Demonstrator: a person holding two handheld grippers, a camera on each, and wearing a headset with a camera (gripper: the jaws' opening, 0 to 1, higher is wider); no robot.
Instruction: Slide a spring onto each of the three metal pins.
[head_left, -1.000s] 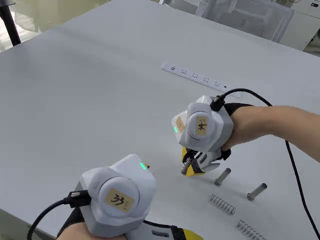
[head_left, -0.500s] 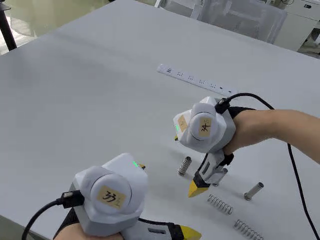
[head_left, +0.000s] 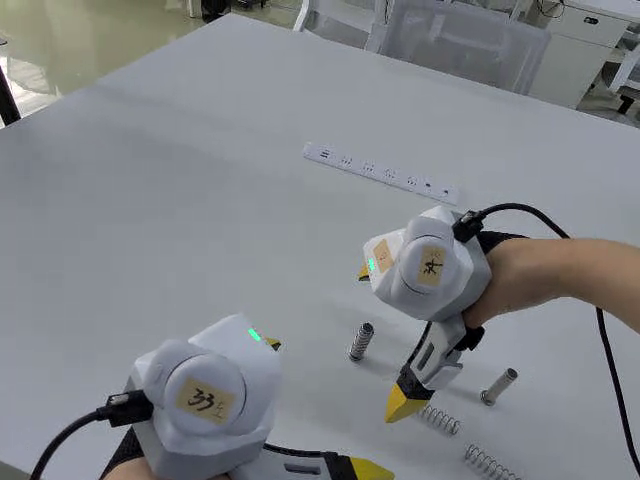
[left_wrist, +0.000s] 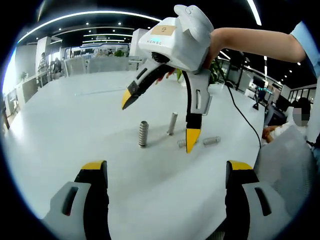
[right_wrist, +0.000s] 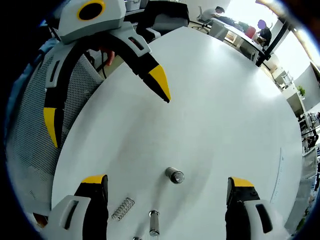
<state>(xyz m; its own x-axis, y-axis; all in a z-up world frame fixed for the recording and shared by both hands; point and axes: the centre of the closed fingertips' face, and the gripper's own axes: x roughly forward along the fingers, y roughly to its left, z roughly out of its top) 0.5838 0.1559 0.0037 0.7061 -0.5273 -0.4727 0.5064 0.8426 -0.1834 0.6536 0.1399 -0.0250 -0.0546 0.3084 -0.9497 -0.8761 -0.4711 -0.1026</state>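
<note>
Loose springs (head_left: 438, 419): two, lying on table (head_left: 200, 200) under right tongs (left_wrist: 158, 120); third already sleeved on upright pin (head_left: 361, 342). Bare pin (head_left: 498, 385) near.
Handling, judged: springs light, squashy, apt to roll; pinch mid-coil, gently. Pin stiff, smooth, likely slippery; grip low, leave top free.
Right tongs: spread, empty. Left tongs (left_wrist: 166, 167): spread, empty.

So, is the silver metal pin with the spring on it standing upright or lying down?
Upright: the silver metal pin wearing its spring stands on end on the white table, and it looks vertical in the left gripper view too.
</note>
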